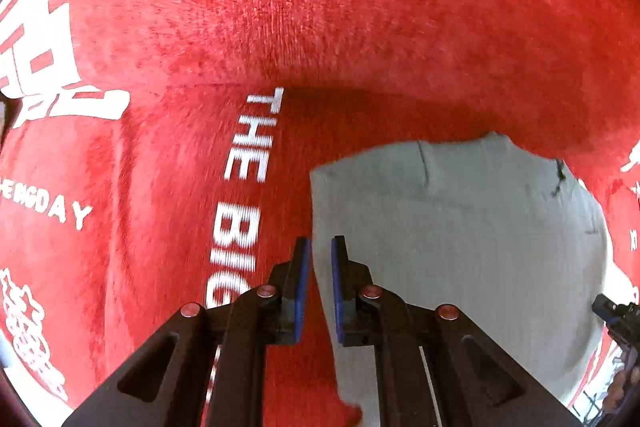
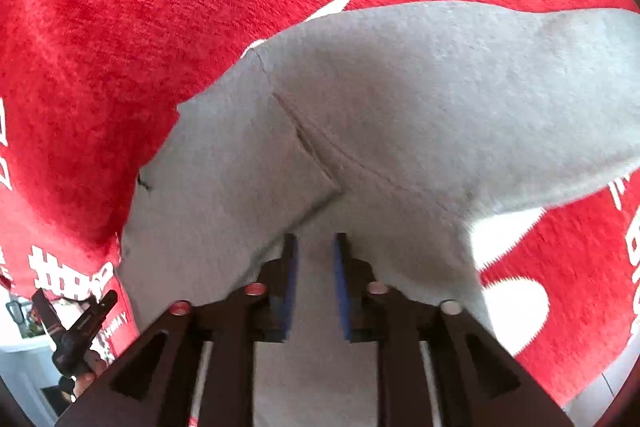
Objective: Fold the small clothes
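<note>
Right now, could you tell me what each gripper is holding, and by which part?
Left gripper pinches the grey garment by its side edge; right gripper hovers open over it, holding nothing.

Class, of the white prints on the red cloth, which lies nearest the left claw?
The vertical THE BIG lettering, just beside the left claw; others sit farther left.

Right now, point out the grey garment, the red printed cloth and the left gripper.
grey garment [image 2: 400, 99]: right wrist view, on its broad middle panel.
red printed cloth [image 1: 320, 7]: left wrist view, on a bare stretch above the lettering.
left gripper [image 1: 320, 247]: left wrist view, midway between its blue-padded fingertips.
</note>
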{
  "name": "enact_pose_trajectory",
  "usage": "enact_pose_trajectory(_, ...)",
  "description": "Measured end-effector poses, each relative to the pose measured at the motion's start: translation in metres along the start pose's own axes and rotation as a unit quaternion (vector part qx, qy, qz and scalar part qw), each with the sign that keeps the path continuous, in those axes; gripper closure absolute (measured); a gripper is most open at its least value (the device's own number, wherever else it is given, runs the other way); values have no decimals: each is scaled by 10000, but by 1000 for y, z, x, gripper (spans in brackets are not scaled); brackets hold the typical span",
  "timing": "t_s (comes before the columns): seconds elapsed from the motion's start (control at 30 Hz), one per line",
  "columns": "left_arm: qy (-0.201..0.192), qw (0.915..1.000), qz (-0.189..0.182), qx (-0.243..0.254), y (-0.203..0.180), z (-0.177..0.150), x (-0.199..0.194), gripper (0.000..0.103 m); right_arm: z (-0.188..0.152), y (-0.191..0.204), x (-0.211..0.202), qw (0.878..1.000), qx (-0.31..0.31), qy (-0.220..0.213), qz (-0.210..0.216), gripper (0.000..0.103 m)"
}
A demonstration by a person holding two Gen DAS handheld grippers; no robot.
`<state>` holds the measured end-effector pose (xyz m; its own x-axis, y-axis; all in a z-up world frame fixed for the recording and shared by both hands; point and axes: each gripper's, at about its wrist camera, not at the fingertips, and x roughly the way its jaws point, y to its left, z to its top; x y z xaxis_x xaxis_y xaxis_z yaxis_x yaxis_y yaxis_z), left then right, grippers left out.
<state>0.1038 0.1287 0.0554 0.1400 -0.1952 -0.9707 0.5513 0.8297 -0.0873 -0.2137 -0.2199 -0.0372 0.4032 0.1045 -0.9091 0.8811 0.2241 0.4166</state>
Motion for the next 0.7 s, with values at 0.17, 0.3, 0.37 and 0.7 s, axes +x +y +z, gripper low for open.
enact_pose_trajectory(0.17,2,9994,224,263,-48,-39,-25,92,-20,0,-11,9994,-315,151,-60,56)
enact_pose_trajectory(0.3,120,9990,275,334,-85,-65,-23,92,-36,-1,-14,9985,-444,329,-23,50)
enact_pose_trajectory(0.37,208,9990,225,329,-92,-73,-10,90,-43,-2,-14,9981,-469,401,36,47)
enact_pose_trajectory(0.7,189,9977,342,554,-153,-92,-11,0,-51,-29,-28,9972,-489,485,275,39)
